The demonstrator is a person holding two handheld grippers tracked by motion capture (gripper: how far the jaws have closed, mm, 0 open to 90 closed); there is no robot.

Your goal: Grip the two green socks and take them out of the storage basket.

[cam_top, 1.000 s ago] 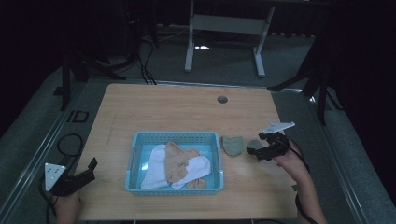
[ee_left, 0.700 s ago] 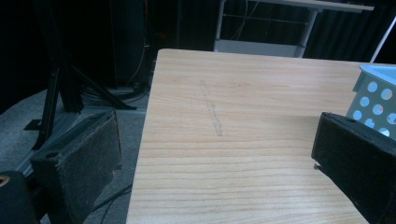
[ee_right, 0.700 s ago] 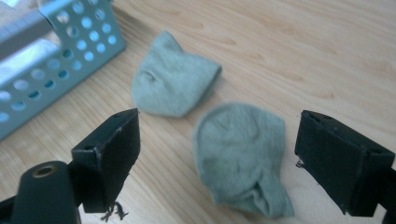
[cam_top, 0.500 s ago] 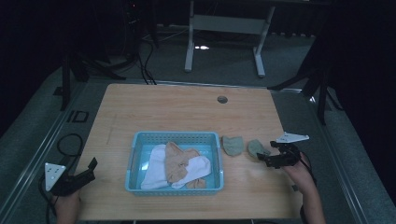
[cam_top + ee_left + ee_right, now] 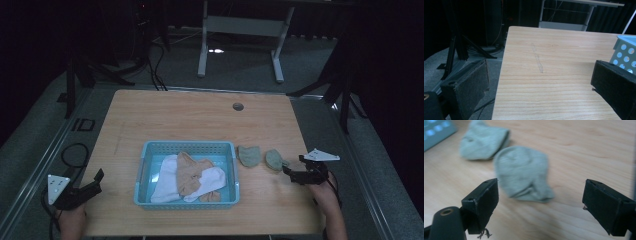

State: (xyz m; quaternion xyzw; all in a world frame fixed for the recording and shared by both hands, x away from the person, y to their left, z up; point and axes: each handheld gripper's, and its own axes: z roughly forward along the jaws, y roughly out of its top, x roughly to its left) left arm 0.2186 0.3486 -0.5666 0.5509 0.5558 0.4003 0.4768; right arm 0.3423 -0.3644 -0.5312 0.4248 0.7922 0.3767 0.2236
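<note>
Two grey-green socks lie on the wooden table right of a blue basket [image 5: 145,165]: one sock [image 5: 248,155] beside the basket wall, the other sock [image 5: 274,159] further right. In the right gripper view the nearer sock [image 5: 524,172] lies just ahead of the jaws and the farther sock [image 5: 482,143] behind it. My right gripper [image 5: 291,175] stands open just right of the socks, holding nothing. The basket holds white socks [image 5: 210,179] and tan socks [image 5: 188,172]. My left gripper [image 5: 95,180] is open at the table's front left corner, empty; the basket corner [image 5: 625,53] shows at its right.
The table [image 5: 200,120] has a round cable hole [image 5: 238,106] at the back. A white desk frame [image 5: 240,30] stands on the floor behind. Black stands and cables flank the table's left side. Bare wood lies left of the basket.
My right gripper has let go of the second grey-green sock beside the first and drawn back to the right and toward the front edge. The left gripper has stayed put.
</note>
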